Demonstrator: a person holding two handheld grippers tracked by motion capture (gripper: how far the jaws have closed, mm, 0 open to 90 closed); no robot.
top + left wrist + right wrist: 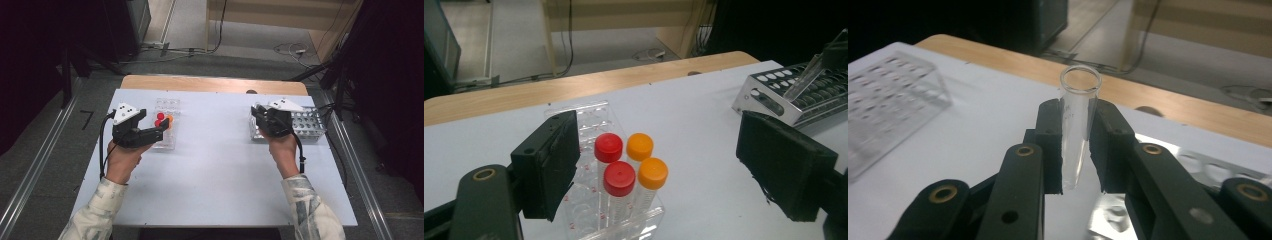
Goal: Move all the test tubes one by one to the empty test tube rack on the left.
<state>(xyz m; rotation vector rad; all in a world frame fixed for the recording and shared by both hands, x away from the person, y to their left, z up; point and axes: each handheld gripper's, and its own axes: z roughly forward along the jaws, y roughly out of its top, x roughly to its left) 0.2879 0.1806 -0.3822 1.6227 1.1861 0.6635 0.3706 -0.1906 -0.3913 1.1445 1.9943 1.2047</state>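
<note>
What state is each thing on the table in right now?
Glass tube: uncapped, empty, clamped upright.
Right gripper: fingers shut on the glass tube.
Left gripper: fingers open, holding nothing.
Capped tubes: closed, upright in the clear rack.
Metal rack: holes look empty.

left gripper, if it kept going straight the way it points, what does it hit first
Probably the capped tubes in the clear rack: they stand between the open jaws of the left gripper, just ahead. Depth is hard to judge, so the rack itself might touch first.

You're in a lab: a clear plastic tube rack, a perforated metal tube rack, black curtains and floor cables.
</note>
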